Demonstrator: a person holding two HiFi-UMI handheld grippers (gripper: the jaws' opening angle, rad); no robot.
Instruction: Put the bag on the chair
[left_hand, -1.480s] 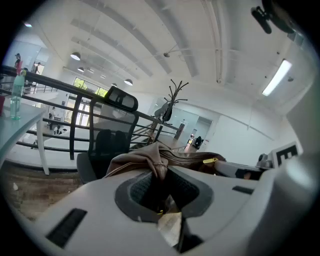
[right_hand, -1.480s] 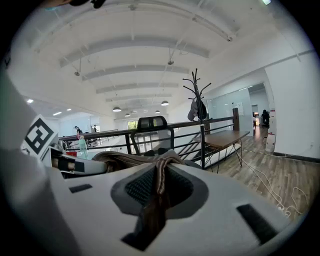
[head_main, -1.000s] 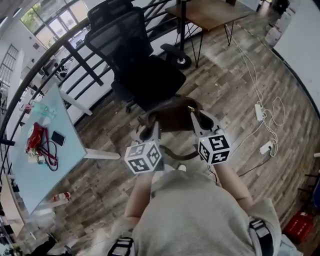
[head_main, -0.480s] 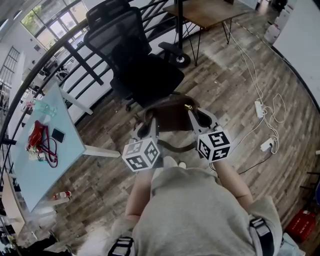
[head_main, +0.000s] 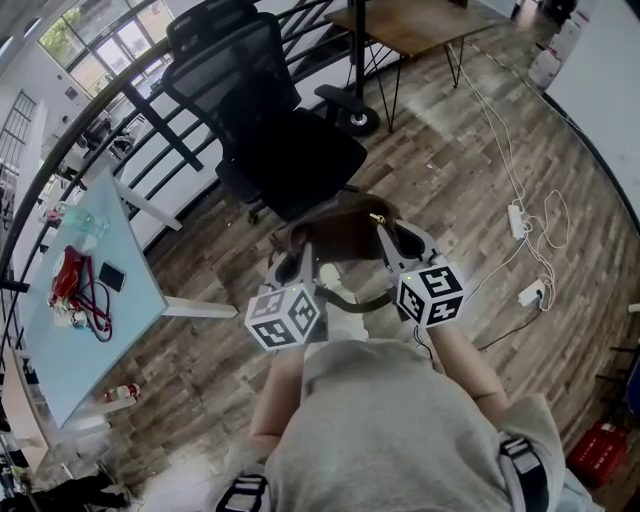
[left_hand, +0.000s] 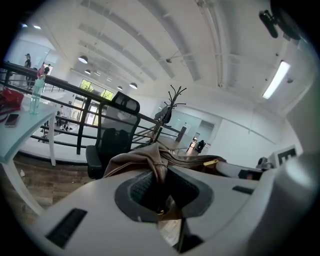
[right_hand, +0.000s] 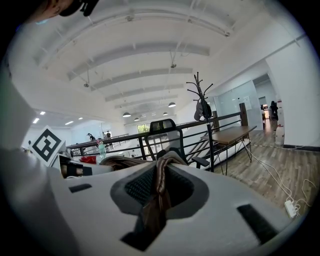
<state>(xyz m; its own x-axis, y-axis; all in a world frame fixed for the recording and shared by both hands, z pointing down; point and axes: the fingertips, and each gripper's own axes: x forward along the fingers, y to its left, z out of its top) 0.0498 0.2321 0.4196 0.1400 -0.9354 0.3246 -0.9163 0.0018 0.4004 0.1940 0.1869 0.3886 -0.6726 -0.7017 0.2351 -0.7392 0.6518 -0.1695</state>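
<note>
- At the centre of the head view, the brown bag (head_main: 345, 232) hangs in the air between the two tools, above the wooden floor (head_main: 450, 170) and clear of any support.
- The left hand-held gripper (head_main: 300, 265) has its jaws nearly together, pinching a fold of the bag's left edge. Its own view shows the leather bunched between the pads (left_hand: 131, 186).
- The right hand-held gripper (head_main: 397, 243) is likewise nearly closed, pinching a narrow fold or strap of the bag at its right edge. Which of the two it is cannot be told.
- A loose strap (head_main: 355, 300) loops below the bag, toward the person.
- The black office chair (head_main: 290, 150) stands above and left of the bag in the frame, near but apart from it. Its seat appears bare.
- Step in hand, as judged: transport. The bag is lifted and held, but not yet over the seat.
- Next move, as judged:
  - carry both grippers together toward the upper left until the bag is over the seat;
  - lower until the seat takes the weight;
  - then spread both sets of jaws.
- Caution: the hanging strap may snag on the seat edge, and the chair may roll if pushed.
</note>
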